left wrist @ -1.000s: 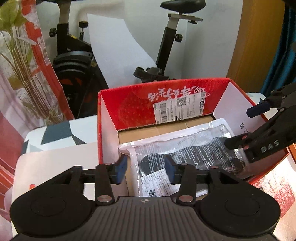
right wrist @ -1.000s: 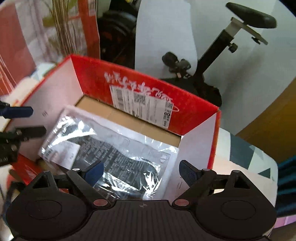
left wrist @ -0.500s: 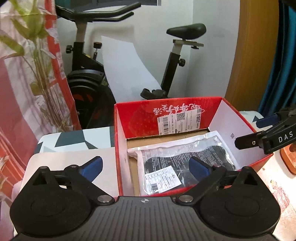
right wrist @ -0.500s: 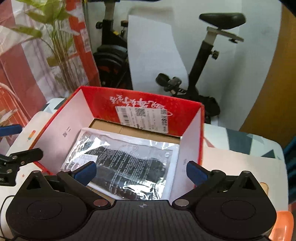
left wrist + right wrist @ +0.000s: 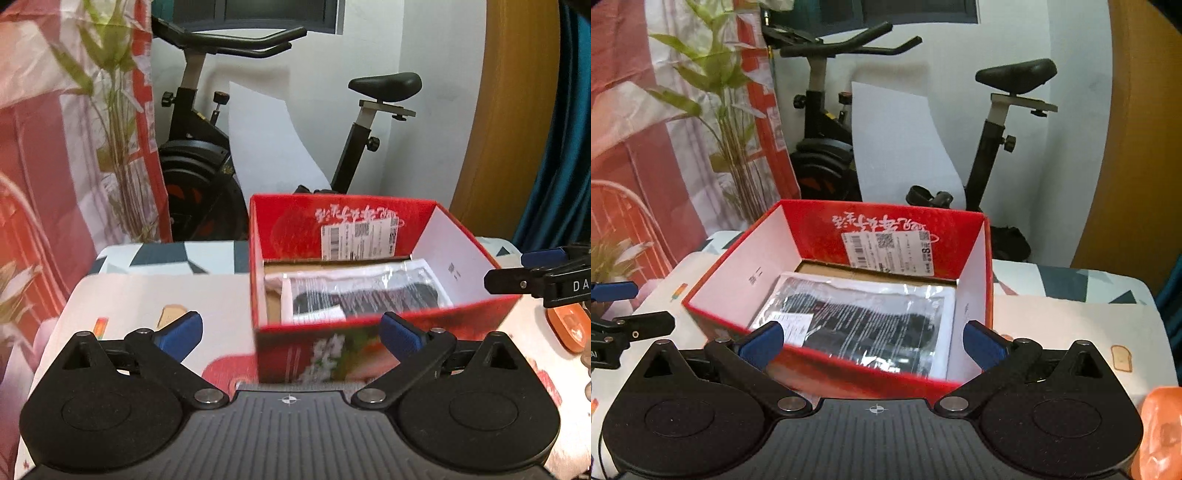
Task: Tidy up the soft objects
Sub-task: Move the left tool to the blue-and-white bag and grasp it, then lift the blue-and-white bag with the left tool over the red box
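Observation:
A red cardboard box (image 5: 476,312) (image 5: 713,291) stands open on the table. A clear plastic bag holding a black soft item (image 5: 369,295) (image 5: 871,317) lies flat on the box floor. My left gripper (image 5: 290,334) is open and empty, in front of the box's near wall. My right gripper (image 5: 873,345) is open and empty, at the box's near wall. The right gripper also shows at the right edge of the left wrist view (image 5: 532,269), and the left gripper at the left edge of the right wrist view (image 5: 624,308).
The table has a white patterned cloth (image 5: 147,295) (image 5: 1071,325). An orange object (image 5: 569,328) (image 5: 1160,424) lies to the right of the box. An exercise bike (image 5: 207,162) (image 5: 997,147), a plant (image 5: 727,110) and a red-and-white curtain stand behind the table.
Both grippers have drawn back out of the box and toward me. The left gripper's jaws went from narrow to wide open. The bag stays in the box.

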### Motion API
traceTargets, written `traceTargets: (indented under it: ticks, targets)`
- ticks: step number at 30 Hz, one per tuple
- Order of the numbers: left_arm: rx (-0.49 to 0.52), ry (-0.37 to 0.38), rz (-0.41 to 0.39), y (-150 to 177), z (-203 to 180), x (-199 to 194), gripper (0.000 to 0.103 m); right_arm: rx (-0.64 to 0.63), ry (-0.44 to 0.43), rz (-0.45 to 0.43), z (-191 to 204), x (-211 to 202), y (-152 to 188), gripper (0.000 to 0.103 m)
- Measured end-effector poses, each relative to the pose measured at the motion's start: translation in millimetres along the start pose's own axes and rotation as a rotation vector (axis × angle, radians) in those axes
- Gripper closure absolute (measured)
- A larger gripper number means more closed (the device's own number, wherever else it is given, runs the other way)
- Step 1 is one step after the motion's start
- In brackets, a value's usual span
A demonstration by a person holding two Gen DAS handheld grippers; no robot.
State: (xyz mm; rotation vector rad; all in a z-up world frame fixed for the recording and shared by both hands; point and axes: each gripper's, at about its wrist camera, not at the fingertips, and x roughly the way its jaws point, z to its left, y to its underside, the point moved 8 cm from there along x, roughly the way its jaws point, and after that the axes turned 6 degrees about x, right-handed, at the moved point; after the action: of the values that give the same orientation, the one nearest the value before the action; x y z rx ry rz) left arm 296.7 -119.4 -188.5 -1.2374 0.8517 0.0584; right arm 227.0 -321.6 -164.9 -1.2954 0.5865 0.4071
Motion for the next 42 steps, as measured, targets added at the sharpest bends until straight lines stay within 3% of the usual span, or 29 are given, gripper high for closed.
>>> traceTargets:
  ticks: [5, 13, 16, 19, 28, 35, 42]
  targets:
    - [-0.022, -0.002, 0.023, 27, 6, -14, 0.0, -0.008, 0.011, -0.026, 4, -9, 26, 0.0]
    - [-0.097, 0.001, 0.117, 79, 17, -16, 0.002, 0.012, -0.028, 0.056, 16, 3, 83, 0.0]
    - [-0.127, 0.018, 0.137, 94, 16, -13, 0.008, -0.009, -0.069, 0.089, 26, 8, 99, 0.001]
    - [-0.116, 0.034, 0.161, 103, 12, -8, 0.021, -0.034, -0.105, 0.101, 35, 12, 106, 0.003]
    - [-0.126, 0.097, 0.208, 120, 3, 10, 0.034, -0.093, -0.205, 0.166, 61, 23, 125, 0.026]
    - [-0.123, 0.135, 0.248, 134, -11, 16, 0.055, -0.108, -0.236, 0.203, 67, 30, 134, 0.038]
    - [-0.1, 0.168, 0.258, 137, -21, 16, 0.056, -0.127, -0.225, 0.219, 65, 34, 139, 0.047]
